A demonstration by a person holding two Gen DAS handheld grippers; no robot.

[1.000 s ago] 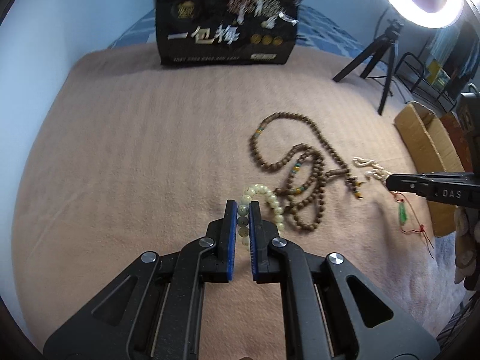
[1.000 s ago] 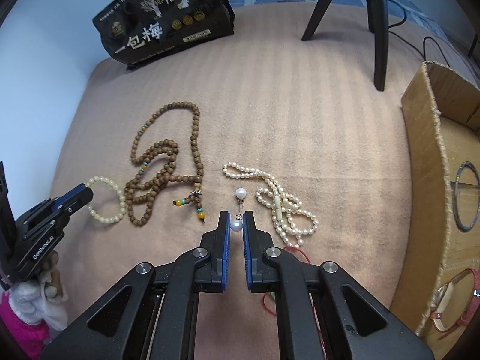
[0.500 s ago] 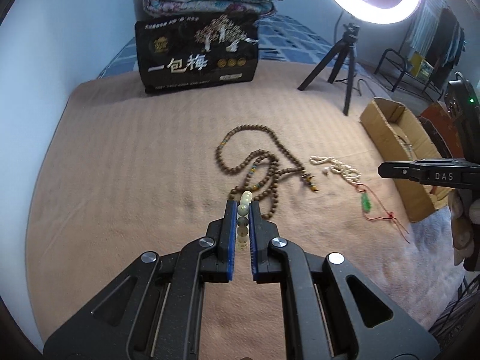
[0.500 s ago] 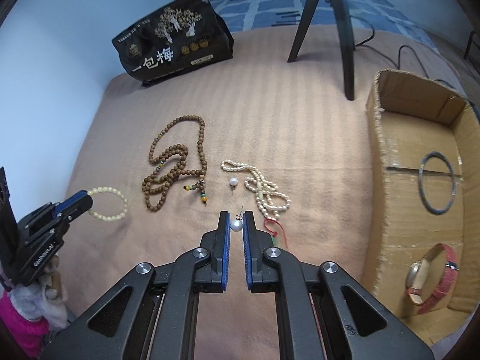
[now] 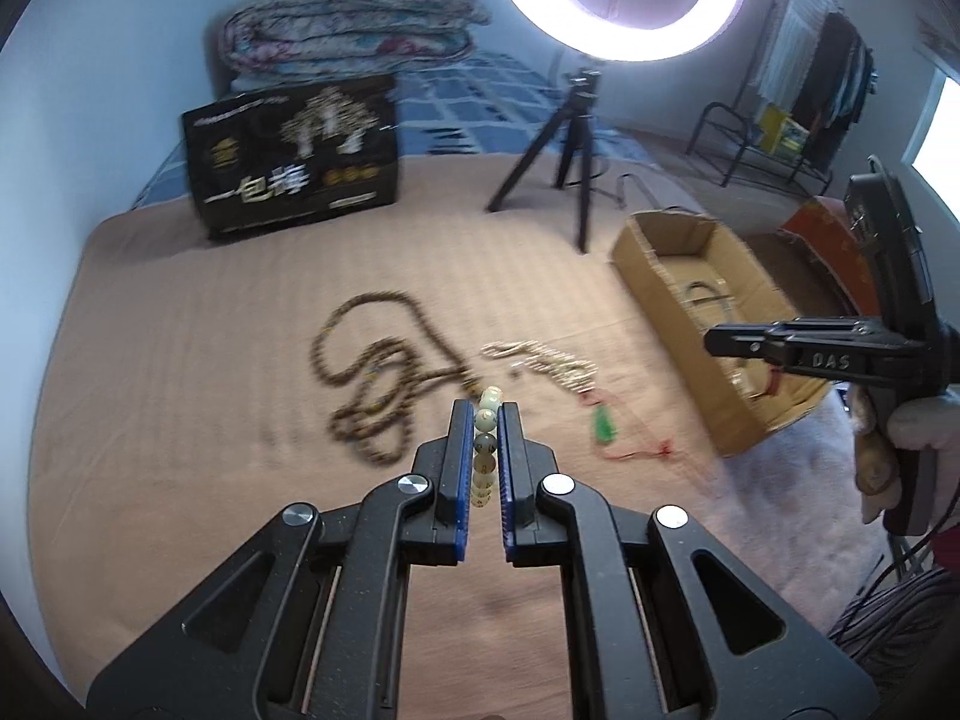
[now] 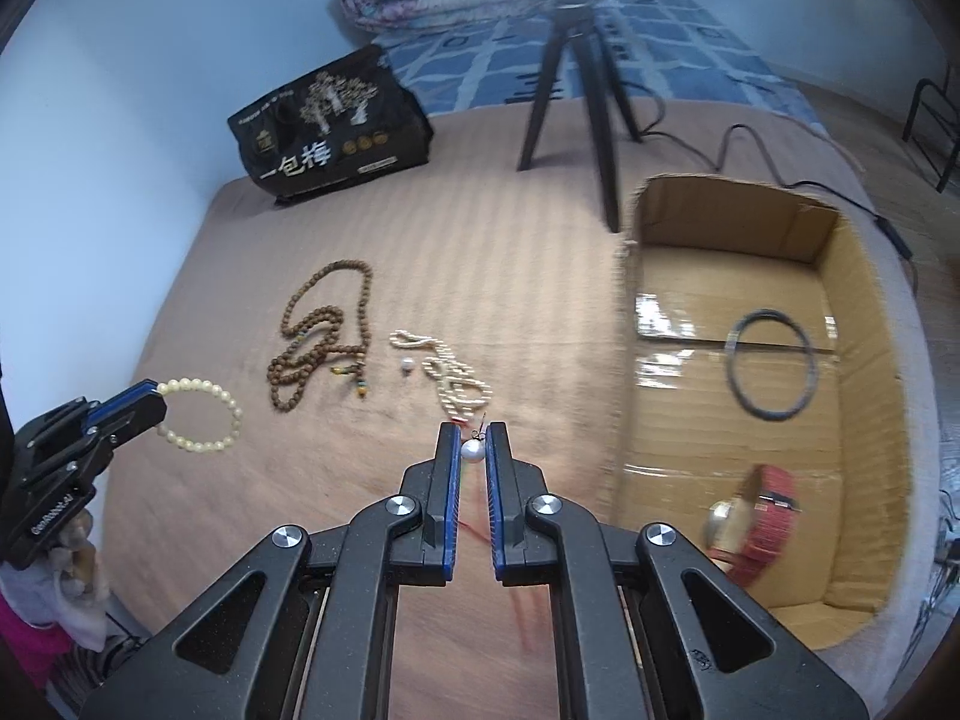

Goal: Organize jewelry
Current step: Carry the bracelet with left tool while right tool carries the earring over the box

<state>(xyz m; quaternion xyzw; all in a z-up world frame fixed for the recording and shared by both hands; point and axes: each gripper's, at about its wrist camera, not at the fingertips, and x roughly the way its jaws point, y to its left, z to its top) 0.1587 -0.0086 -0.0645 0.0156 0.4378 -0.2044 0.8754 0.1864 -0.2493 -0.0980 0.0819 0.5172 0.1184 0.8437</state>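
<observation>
My left gripper (image 5: 485,411) is shut on a pale yellow bead bracelet (image 5: 485,441), lifted above the bed; the bracelet also shows in the right wrist view (image 6: 201,414), hanging from the left gripper (image 6: 153,399). My right gripper (image 6: 472,435) is shut on a pearl earring (image 6: 472,450), held above the bed left of the cardboard box (image 6: 624,360); in the left wrist view this gripper (image 5: 717,341) is over the box (image 5: 672,324). A brown wooden bead necklace (image 6: 324,336), a pearl necklace (image 6: 450,369) and a second pearl earring (image 6: 407,366) lie on the tan blanket.
The box holds a dark bangle (image 6: 771,363) and a red-strapped watch (image 6: 759,525). A green pendant on a red cord (image 5: 603,426) lies on the blanket. A black printed bag (image 6: 327,132) and a tripod (image 6: 576,90) with a ring light (image 5: 618,0) stand at the back.
Both grippers have risen from the blanket with their items and moved right towards the box. The bracelet now hangs free of the bed.
</observation>
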